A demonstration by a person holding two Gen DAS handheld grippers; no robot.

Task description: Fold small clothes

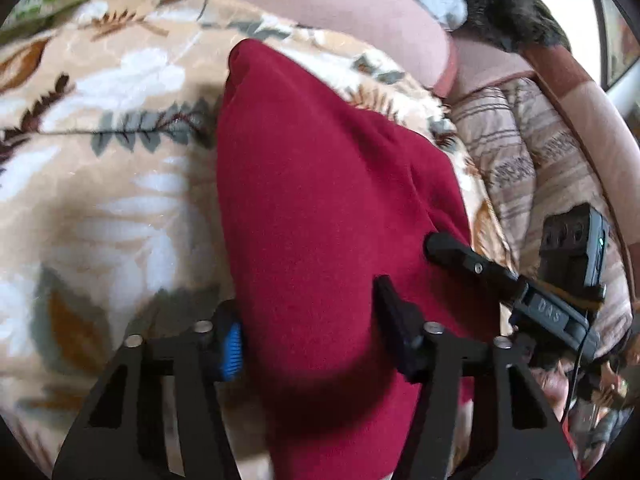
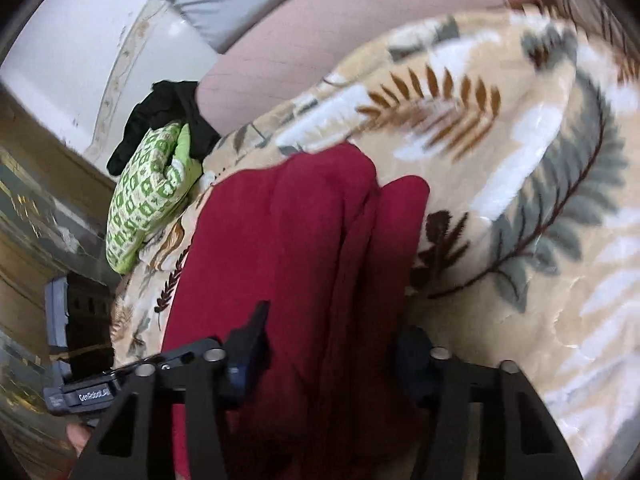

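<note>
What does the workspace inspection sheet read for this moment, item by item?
Surface: leaf-print blanket on a bed.
Job's things: red garment, bunched lengthwise, lying on the blanket.
Clutter: green patterned cloth and black cloth at the blanket's edge.
Grippers: left gripper and right gripper each straddle the garment's near end; a firm pinch cannot be told.
Cables: thin black cable by the right gripper's body.
Surroundings: pink sheet, striped bedding.
</note>
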